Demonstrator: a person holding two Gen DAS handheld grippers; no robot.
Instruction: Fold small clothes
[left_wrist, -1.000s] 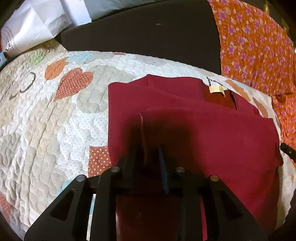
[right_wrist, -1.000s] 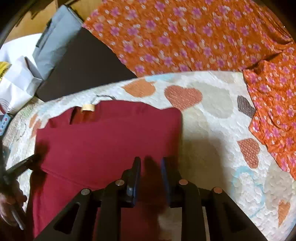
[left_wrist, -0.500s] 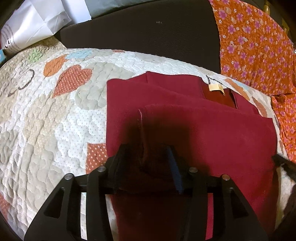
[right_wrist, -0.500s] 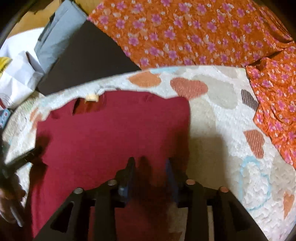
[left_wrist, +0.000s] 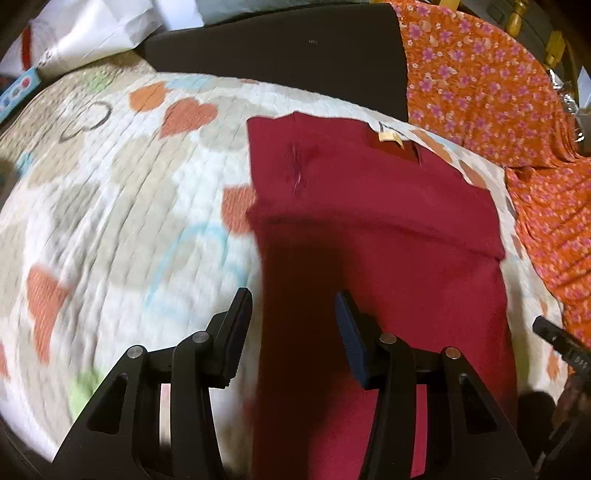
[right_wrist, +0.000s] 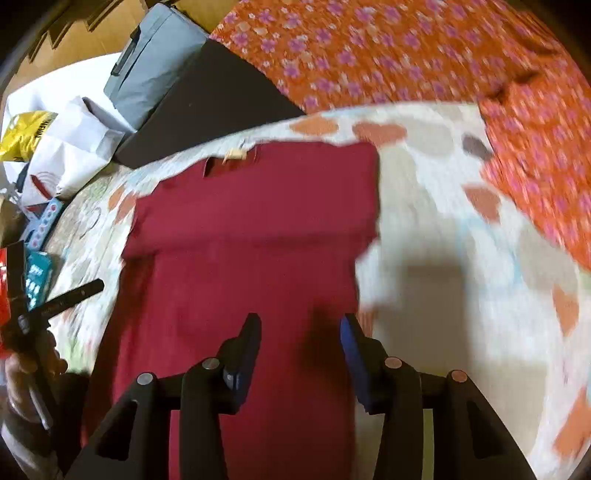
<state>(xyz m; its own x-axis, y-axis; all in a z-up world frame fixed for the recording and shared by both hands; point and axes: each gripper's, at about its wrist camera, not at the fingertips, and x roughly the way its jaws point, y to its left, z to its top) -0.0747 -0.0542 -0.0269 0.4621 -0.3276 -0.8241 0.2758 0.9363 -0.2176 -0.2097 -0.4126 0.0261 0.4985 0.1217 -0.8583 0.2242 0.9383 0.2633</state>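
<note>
Maroon cloth, a small garment (left_wrist: 373, 221), lies spread on the heart-patterned quilt (left_wrist: 110, 206), its far part doubled over so a folded edge runs across it, with a pale label (left_wrist: 388, 137) at the far neckline. Both tongs are released, jaws spread wide and holding nothing. The left tongs (left_wrist: 293, 326) hang over the garment's near left edge: one finger over the quilt, the other over the red fabric. The right tongs (right_wrist: 301, 343) hang over the near right edge in the same way, the cloth's border passing close by the blue-padded finger (right_wrist: 351, 343). An orange flowered fabric (right_wrist: 406, 51) lies beyond the quilt, with a dark flat cushion (left_wrist: 280, 55) and white bags (right_wrist: 70, 147) beside it.
</note>
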